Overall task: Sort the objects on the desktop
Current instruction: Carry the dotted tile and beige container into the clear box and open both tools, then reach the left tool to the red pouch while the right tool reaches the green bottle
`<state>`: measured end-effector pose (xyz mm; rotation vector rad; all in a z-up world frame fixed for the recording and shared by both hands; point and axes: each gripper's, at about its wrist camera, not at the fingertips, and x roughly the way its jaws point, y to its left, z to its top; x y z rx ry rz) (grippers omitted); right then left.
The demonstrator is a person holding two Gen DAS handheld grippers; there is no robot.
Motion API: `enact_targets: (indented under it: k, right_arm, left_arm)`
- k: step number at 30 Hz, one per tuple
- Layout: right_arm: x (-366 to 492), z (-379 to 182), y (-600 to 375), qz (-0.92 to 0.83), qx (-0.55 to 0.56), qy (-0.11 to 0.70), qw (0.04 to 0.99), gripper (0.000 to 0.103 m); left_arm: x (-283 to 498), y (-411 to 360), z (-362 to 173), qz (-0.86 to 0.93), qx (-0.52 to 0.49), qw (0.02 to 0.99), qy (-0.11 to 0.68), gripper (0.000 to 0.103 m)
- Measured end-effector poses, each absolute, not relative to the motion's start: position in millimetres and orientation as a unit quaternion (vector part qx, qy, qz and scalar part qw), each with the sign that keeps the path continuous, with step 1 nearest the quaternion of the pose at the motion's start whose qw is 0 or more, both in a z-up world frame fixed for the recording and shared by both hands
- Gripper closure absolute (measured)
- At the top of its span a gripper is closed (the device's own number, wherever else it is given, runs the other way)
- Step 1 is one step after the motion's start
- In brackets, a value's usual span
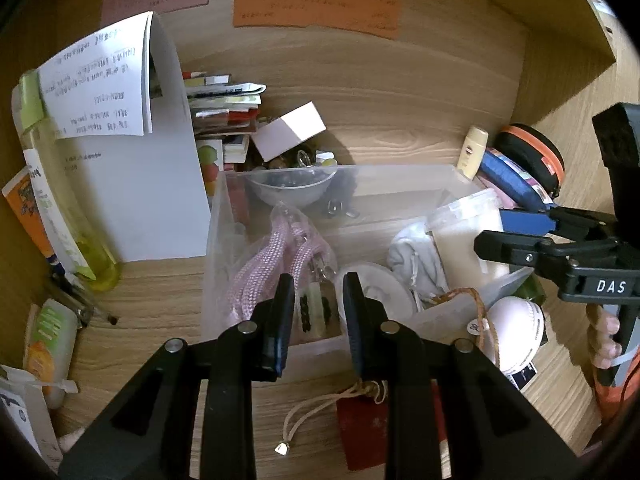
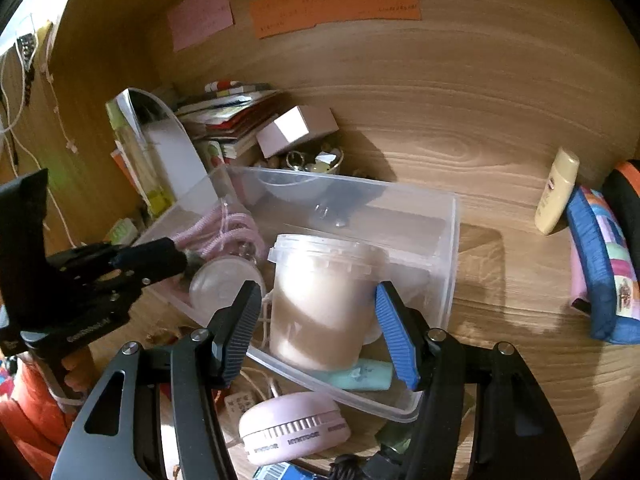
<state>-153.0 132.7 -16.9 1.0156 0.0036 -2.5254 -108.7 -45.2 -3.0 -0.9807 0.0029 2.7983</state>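
A clear plastic bin (image 1: 224, 216) (image 2: 448, 240) sits on the wooden desk. It holds a pink rope (image 1: 276, 256), a round white lid (image 1: 380, 288), a white cloth (image 1: 416, 256) and a lidded cup of beige liquid (image 1: 468, 232) (image 2: 324, 300). My left gripper (image 1: 318, 300) is open over the bin's near wall, above a small pale card (image 1: 314, 312). My right gripper (image 2: 318, 316) is open with its fingers either side of the cup, inside the bin. It shows from the side in the left wrist view (image 1: 516, 236).
A pink round device (image 2: 292, 428) and a red tag with cord (image 1: 360, 420) lie in front of the bin. A white folder (image 1: 132, 184), bottles (image 1: 64, 200) and stacked books (image 1: 224, 112) stand left. A pink box (image 1: 292, 128), cream bottle (image 2: 558, 192) and blue pouch (image 2: 600, 264) are behind and right.
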Motion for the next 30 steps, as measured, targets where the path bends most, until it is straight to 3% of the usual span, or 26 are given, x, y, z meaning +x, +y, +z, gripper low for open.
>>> enact_targets:
  k: [4, 6, 8, 15, 18, 22, 30]
  right_arm:
    - [-150, -14, 134, -0.907, 0.362, -0.001, 0.215, 0.046]
    - [-149, -11, 135, -0.907, 0.359, -0.007, 0.218, 0.038]
    - [-146, -7, 137, -0.908, 0.356, -0.015, 0.219, 0.033]
    - [-126, 11, 145, -0.916, 0.335, -0.016, 0.221, 0.02]
    - [-119, 13, 149, -0.919, 0.333, -0.008, 0.212, 0.02]
    - [-111, 8, 161, -0.92, 0.342, 0.002, 0.193, 0.02]
    - [-99, -10, 197, -0.922, 0.363, 0.01, 0.135, 0.02]
  left_arm:
    - [-108, -46, -3, 0.94, -0.329, 0.087, 0.0, 0.078]
    - [-107, -46, -3, 0.94, -0.33, 0.087, -0.003, 0.074]
    - [-106, -48, -2, 0.939, -0.332, 0.091, -0.014, 0.061]
    - [-91, -47, 6, 0.936, -0.336, 0.102, -0.019, 0.046]
    - [-81, -46, 11, 0.939, -0.33, 0.097, -0.009, 0.042]
    - [-66, -51, 17, 0.943, -0.32, 0.087, -0.002, 0.027]
    - [-54, -57, -3, 0.93, -0.361, 0.068, 0.011, 0.025]
